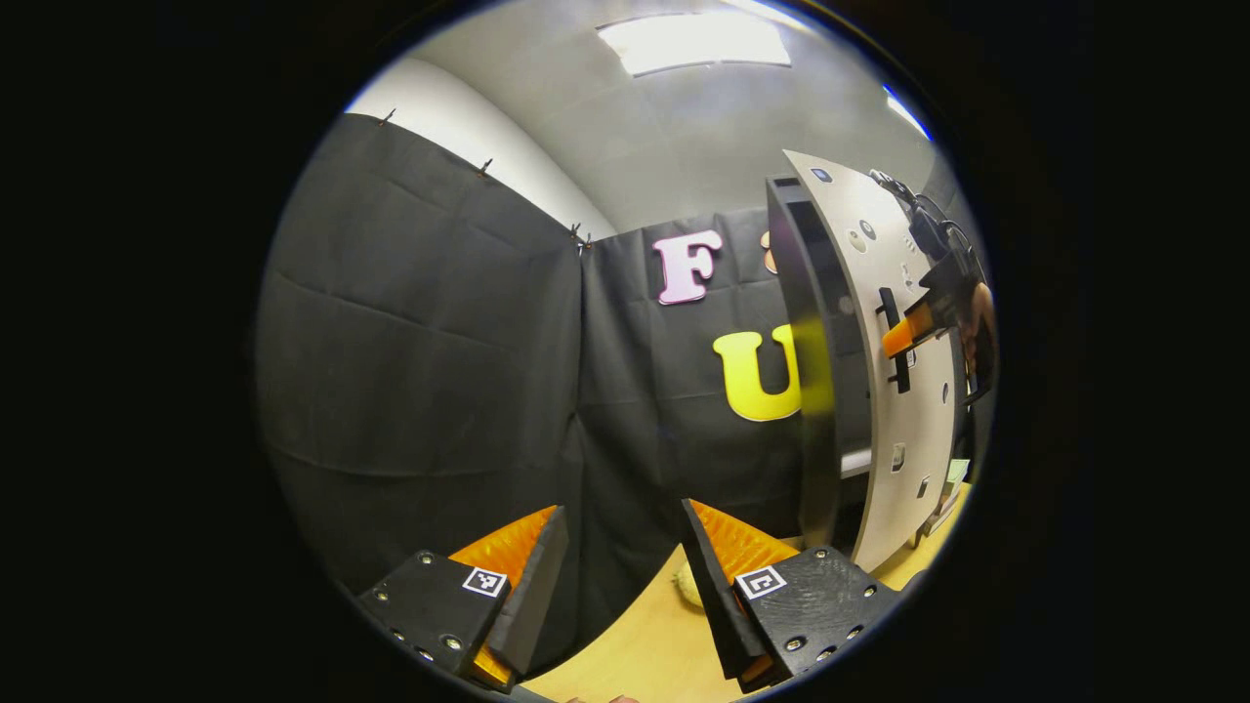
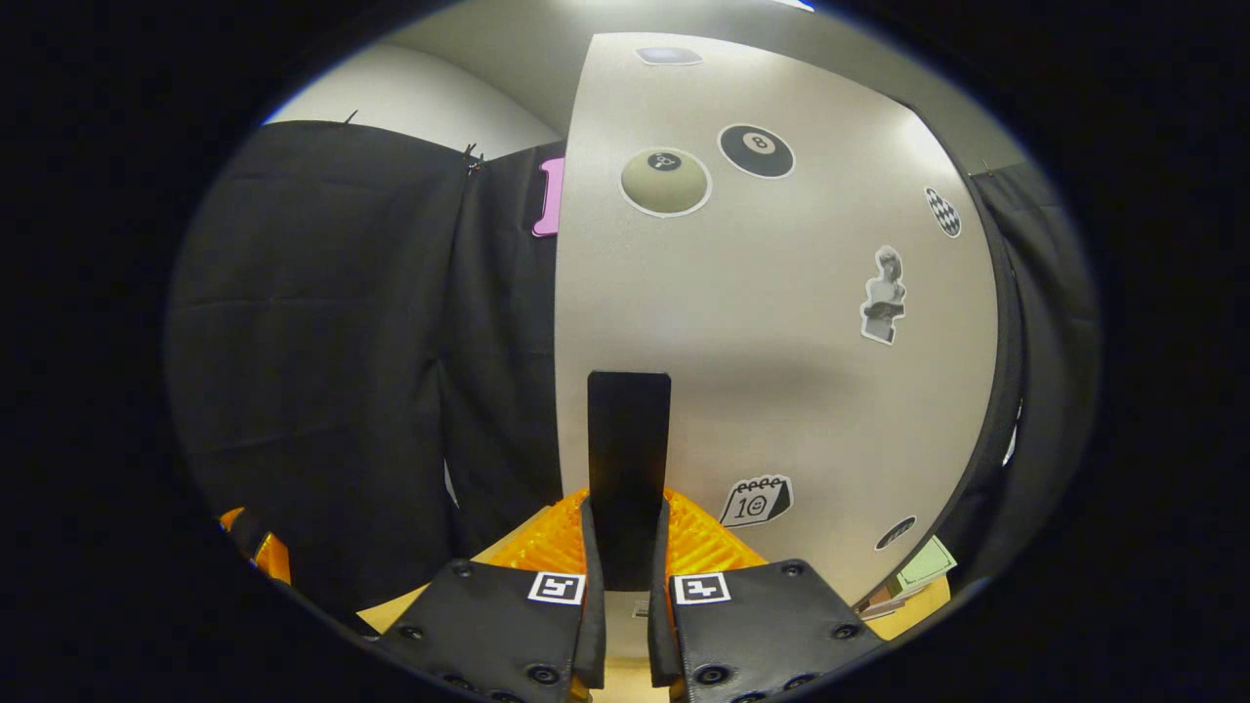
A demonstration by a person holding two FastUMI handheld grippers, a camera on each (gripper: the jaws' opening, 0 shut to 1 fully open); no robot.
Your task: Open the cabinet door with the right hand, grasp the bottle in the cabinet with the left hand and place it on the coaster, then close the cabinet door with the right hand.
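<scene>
The pale cabinet door point(image 2: 781, 371) with stickers stands right in front of my right gripper point(image 2: 628, 517), which is shut on the door's black vertical handle point(image 2: 628, 439). In the left gripper view the cabinet's dark side point(image 1: 811, 391) and its door point(image 1: 918, 430) stand at the right, the door slightly ajar, with the right gripper point(image 1: 903, 334) on the handle point(image 1: 896, 376). My left gripper point(image 1: 622, 513) is open and holds nothing, low over the table and left of the cabinet. A pale round thing point(image 1: 688, 586), maybe the coaster, lies on the table beyond its fingers. The cabinet's inside is hidden.
The wooden table point(image 1: 645, 644) runs under the left gripper and up to the cabinet's foot. Black cloth walls close the left and the back. Some green and white papers point(image 2: 923, 566) lie by the cabinet's right lower corner.
</scene>
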